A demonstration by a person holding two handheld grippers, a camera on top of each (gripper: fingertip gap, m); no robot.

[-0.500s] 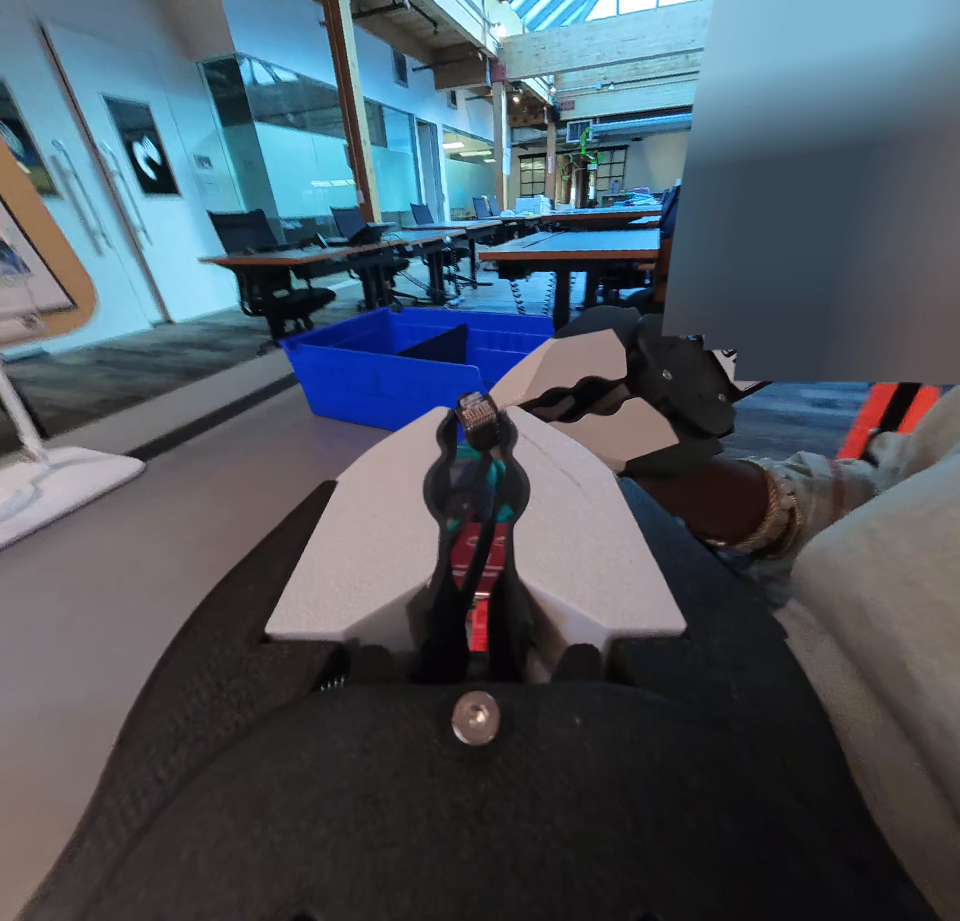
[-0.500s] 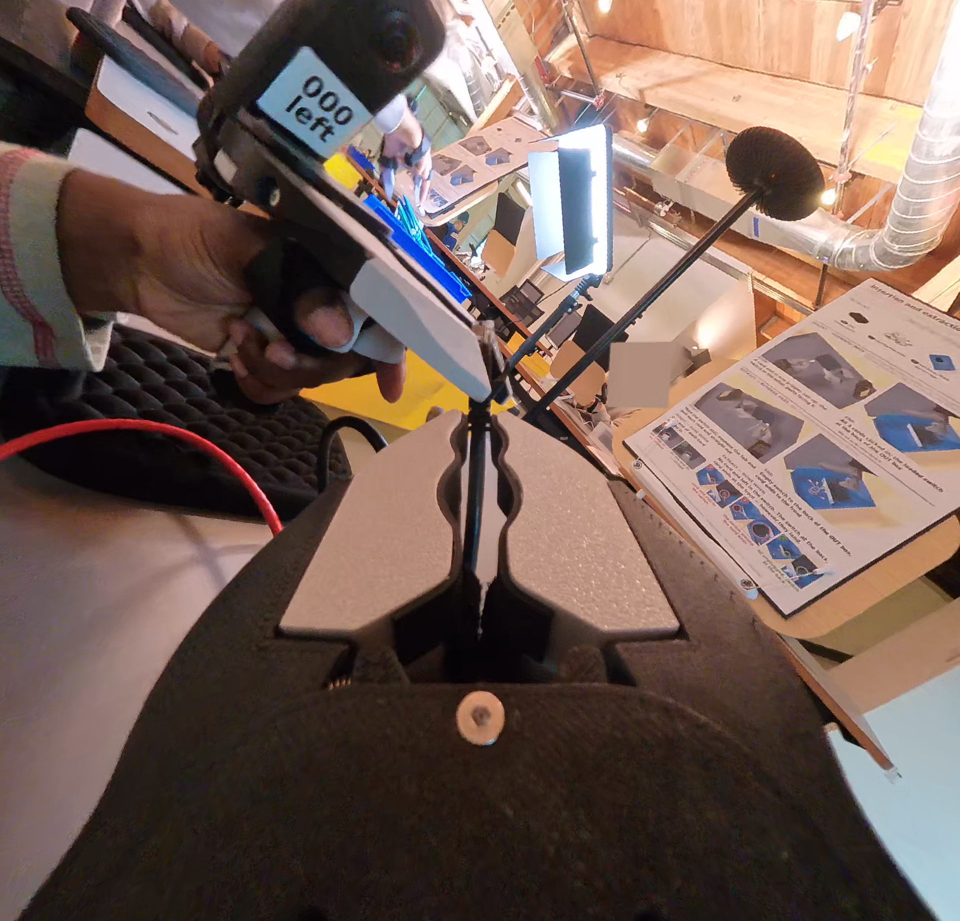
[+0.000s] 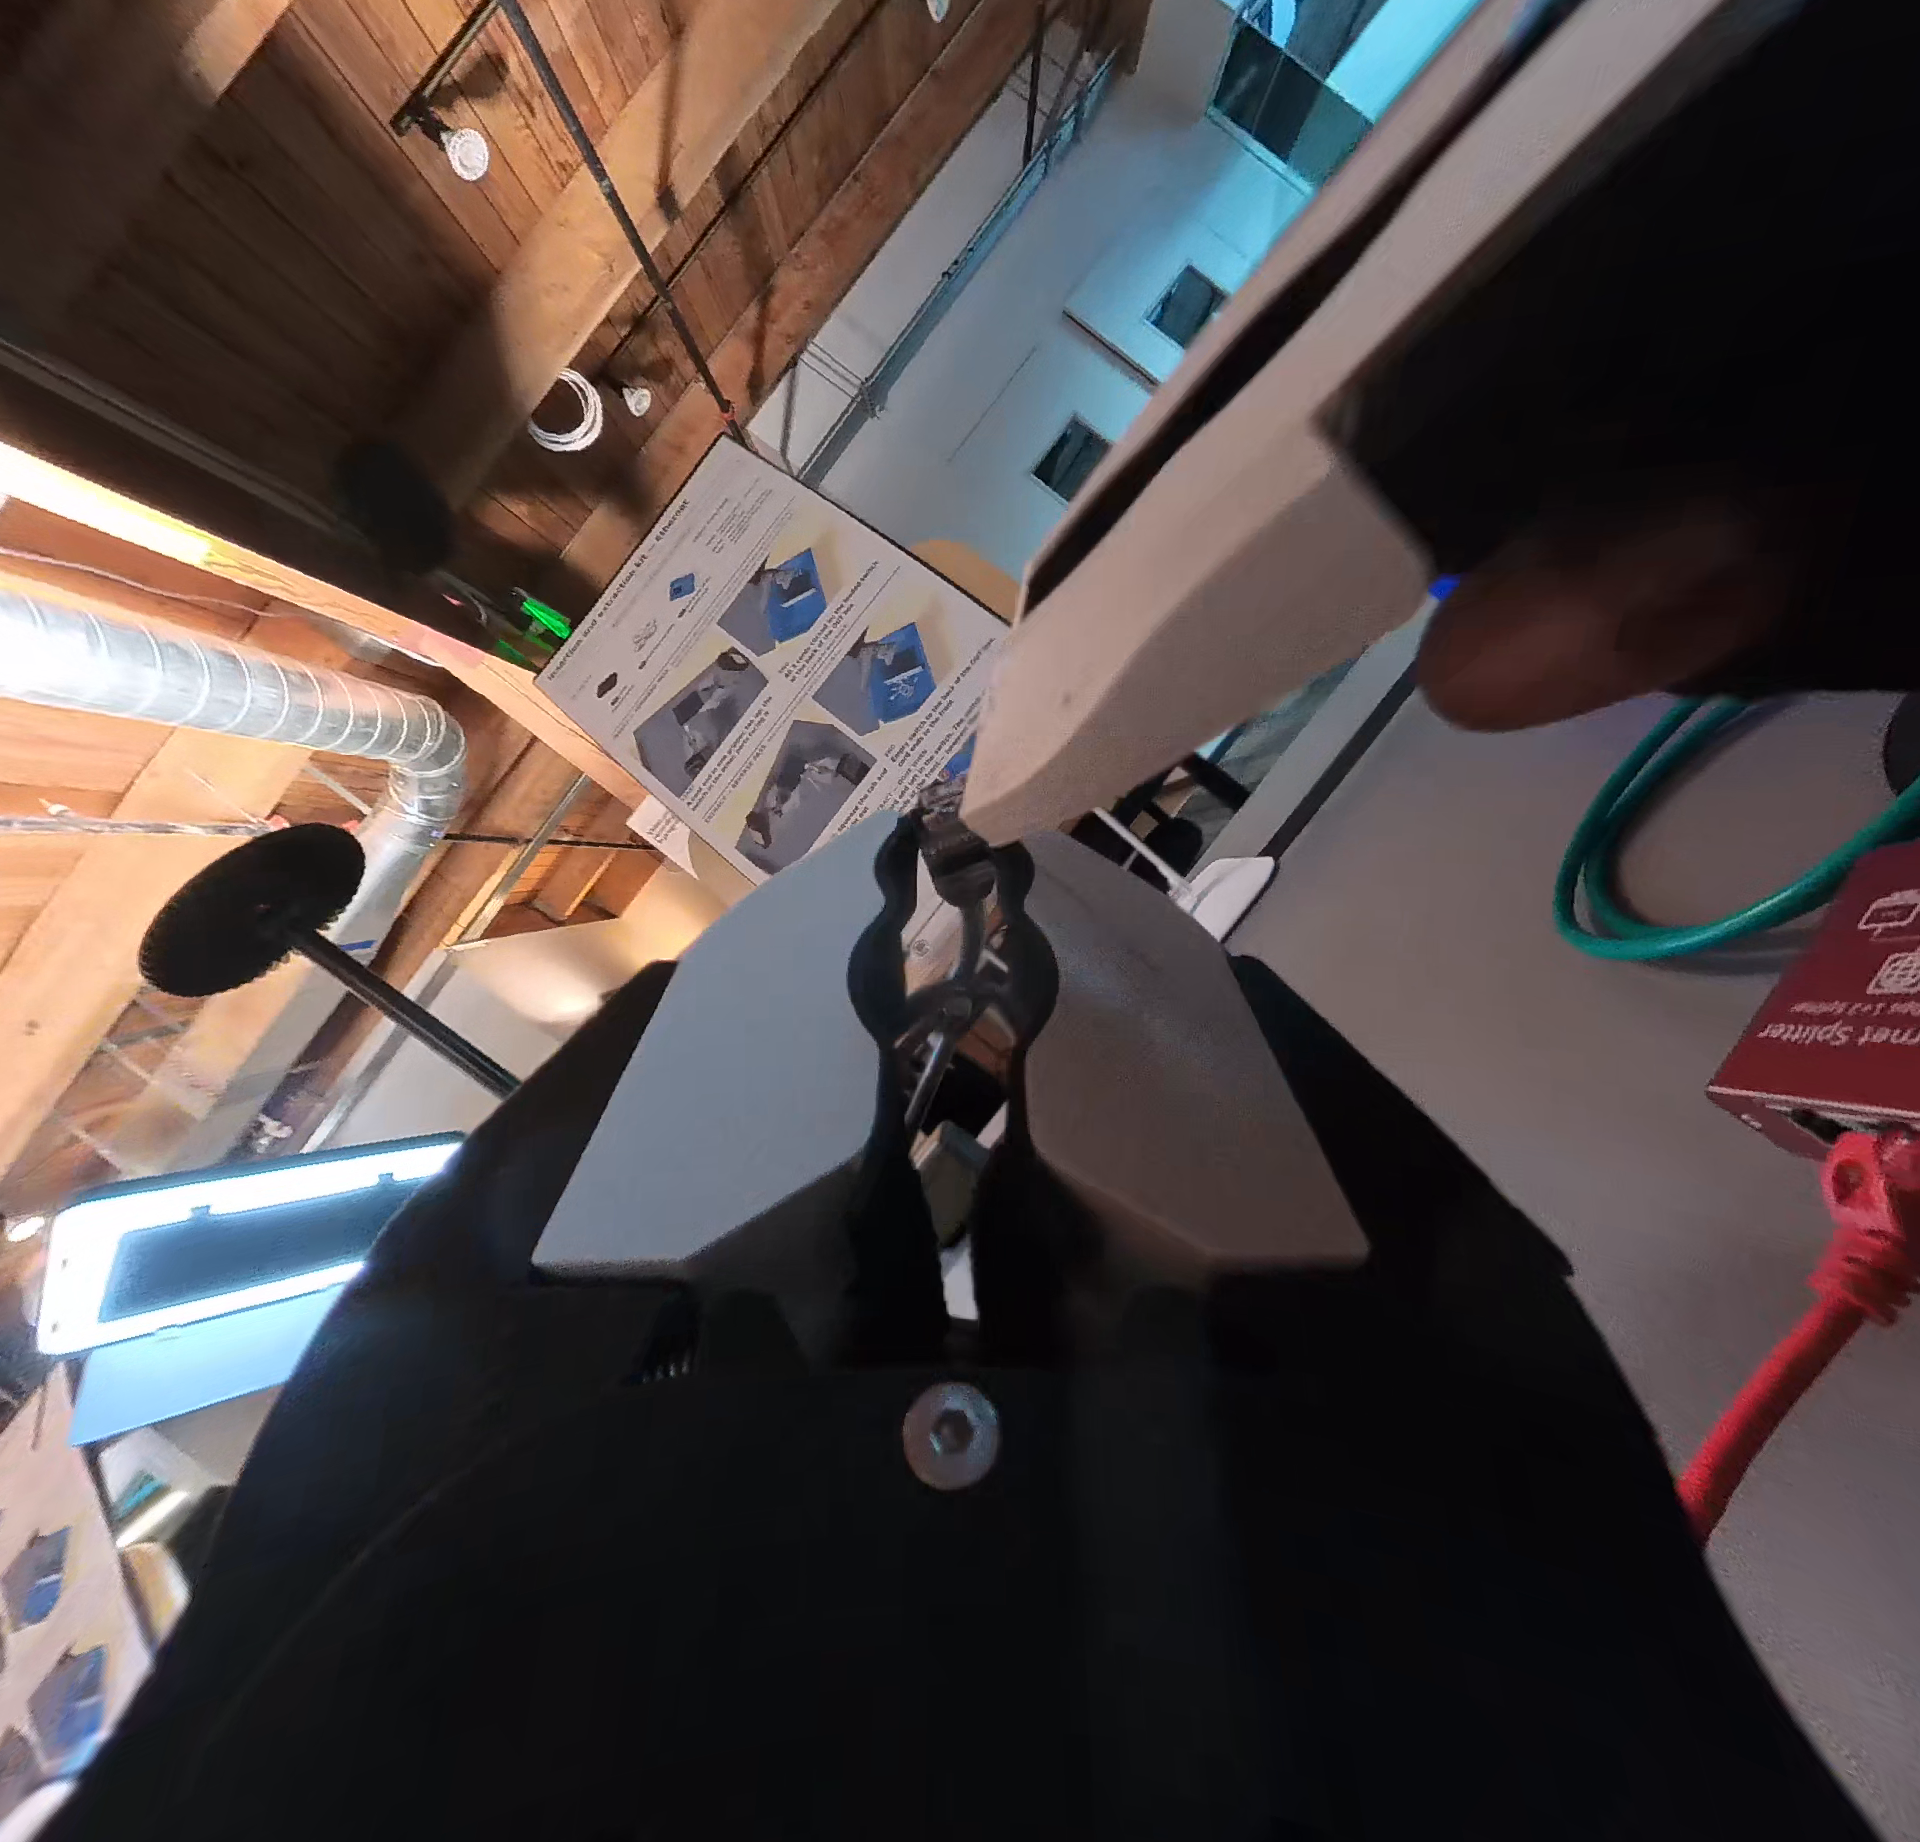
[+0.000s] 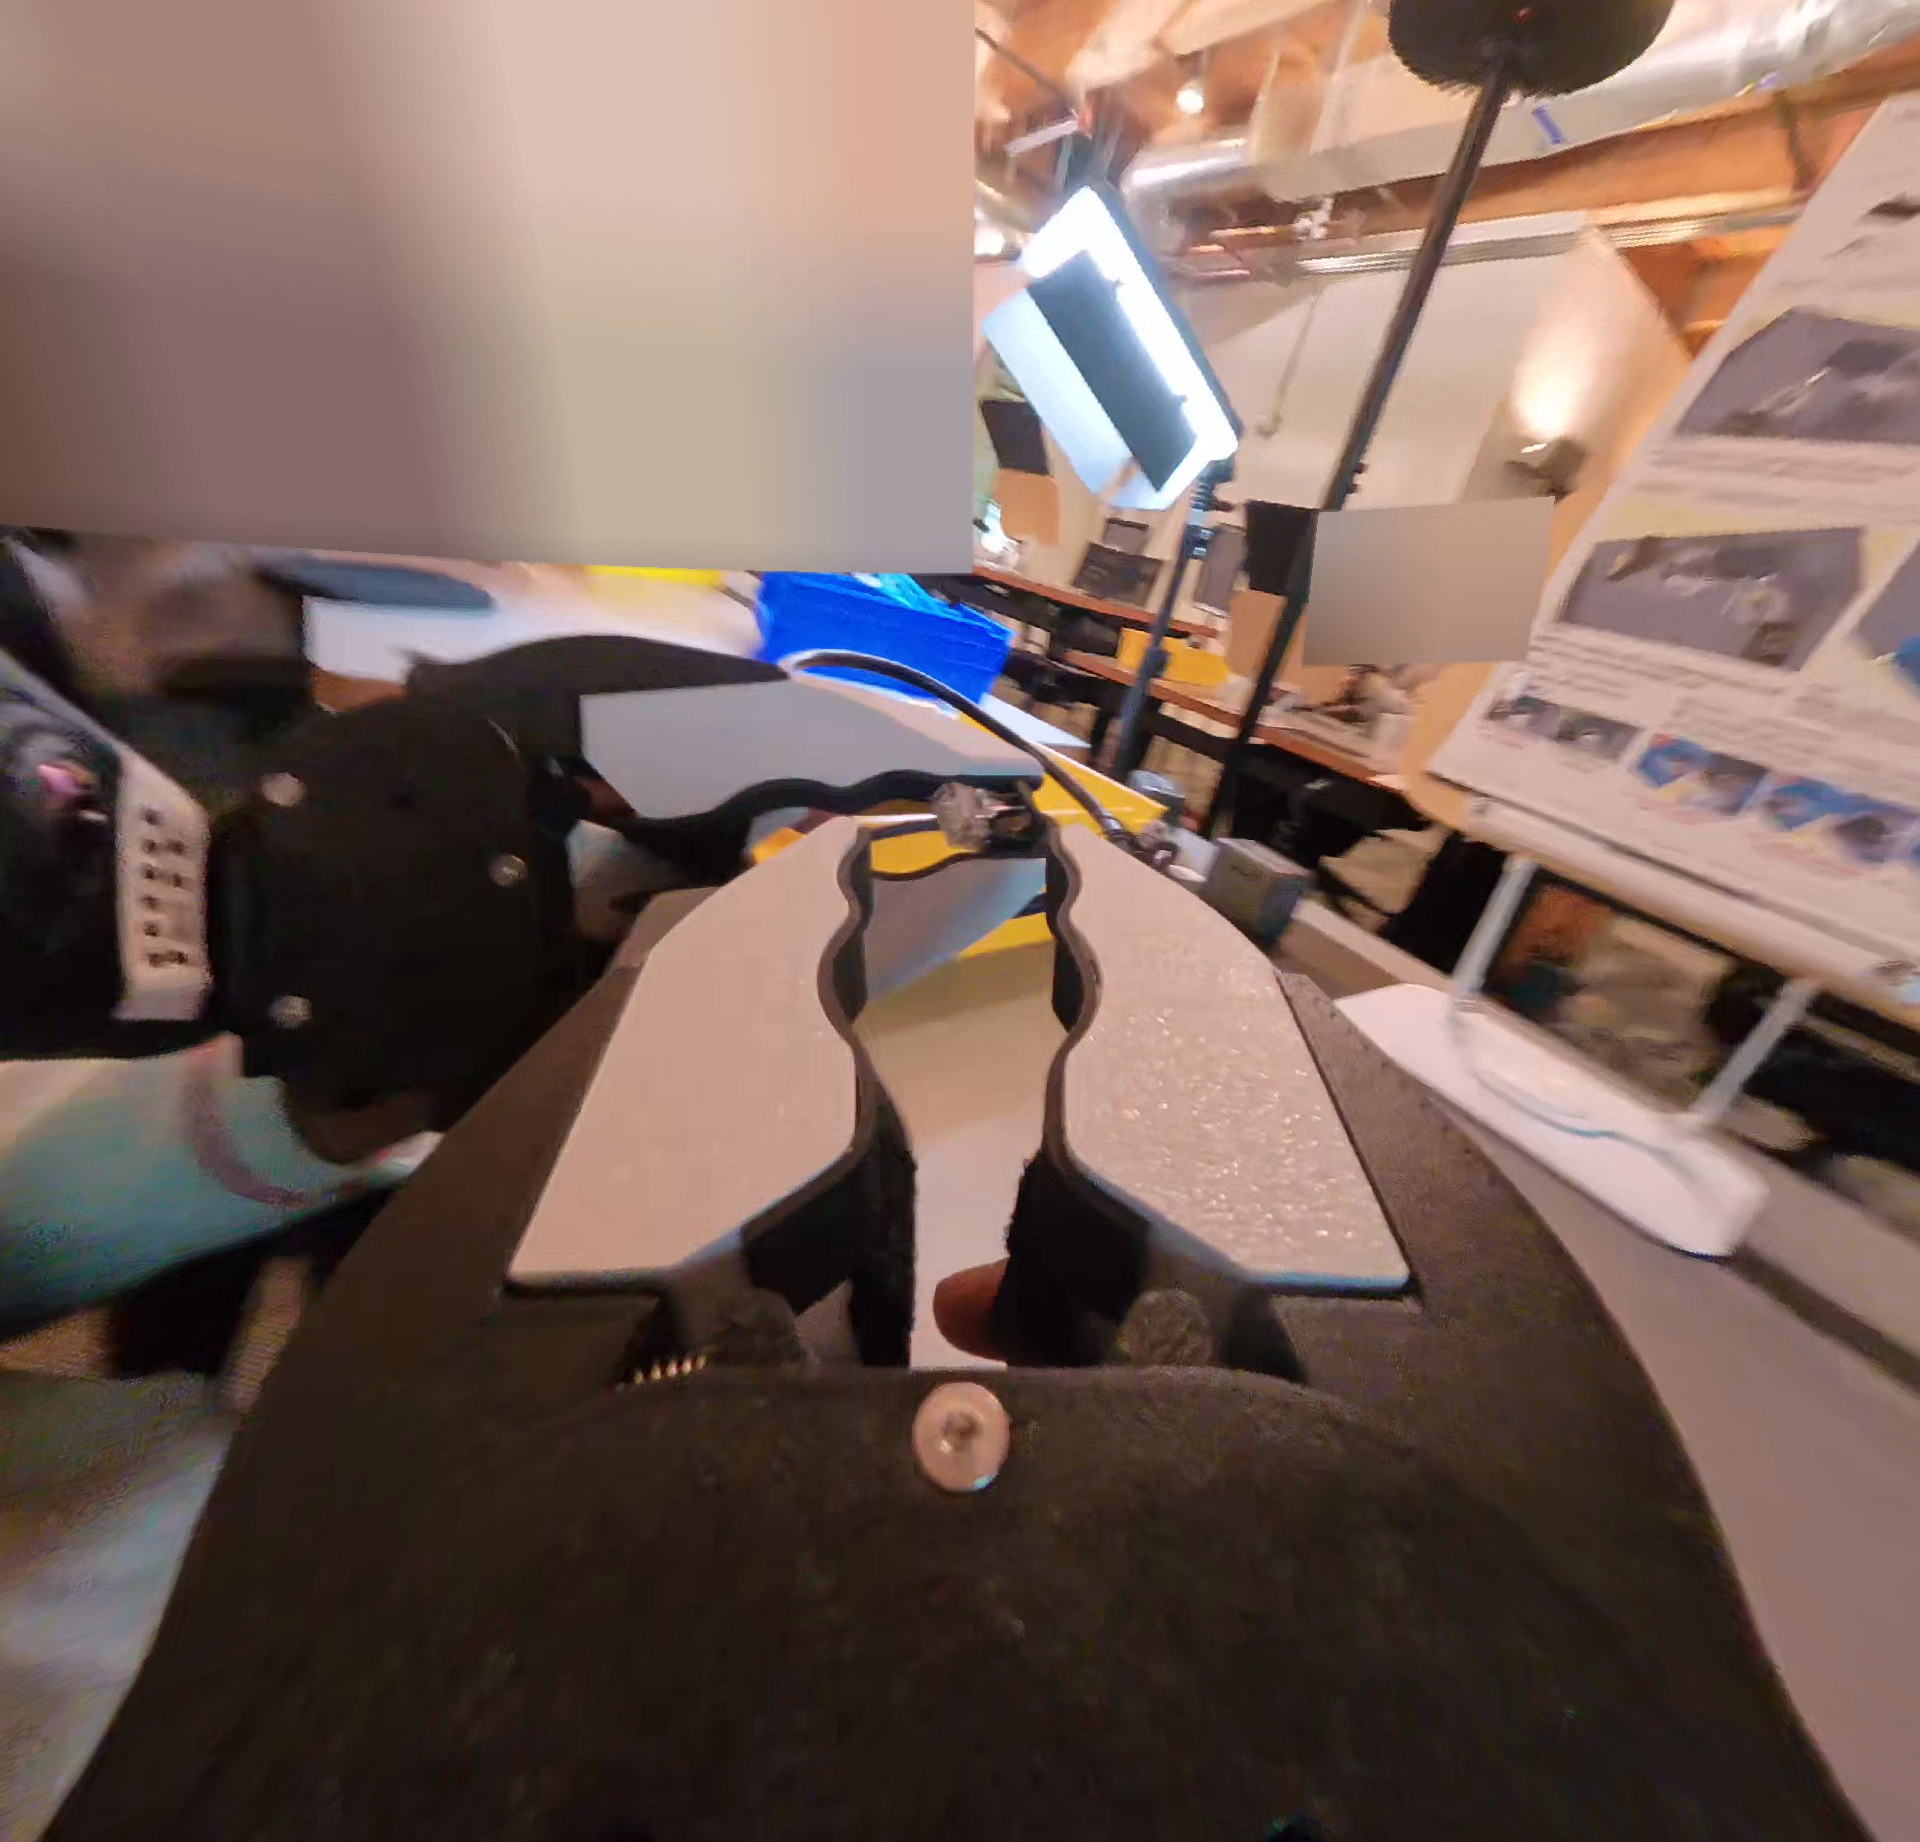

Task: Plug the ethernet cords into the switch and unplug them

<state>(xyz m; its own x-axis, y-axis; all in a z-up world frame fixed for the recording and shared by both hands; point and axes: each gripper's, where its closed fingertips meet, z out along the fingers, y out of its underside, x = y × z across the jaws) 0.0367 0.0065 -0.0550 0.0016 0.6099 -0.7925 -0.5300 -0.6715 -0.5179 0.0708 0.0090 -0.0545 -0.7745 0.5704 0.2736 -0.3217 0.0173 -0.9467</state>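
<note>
My left gripper is tilted up toward the timber ceiling, its jaws clamped on the black ethernet cord just behind the clear plug, which sticks out past the tips. My right gripper comes in from the side with its jaws apart, the plug sitting right at their tips; I cannot tell whether either tip touches it. In the right wrist view the black cord arcs back over the top finger of the left gripper, whose white fingers lie crosswise in front of me. In the left wrist view the right gripper reaches down from the upper right, a white finger's tip meeting the plug. The red switch lies on the grey counter at the right edge, with a red cord plugged into its near side and a green cord looping beyond it. An instruction board stands behind.
</note>
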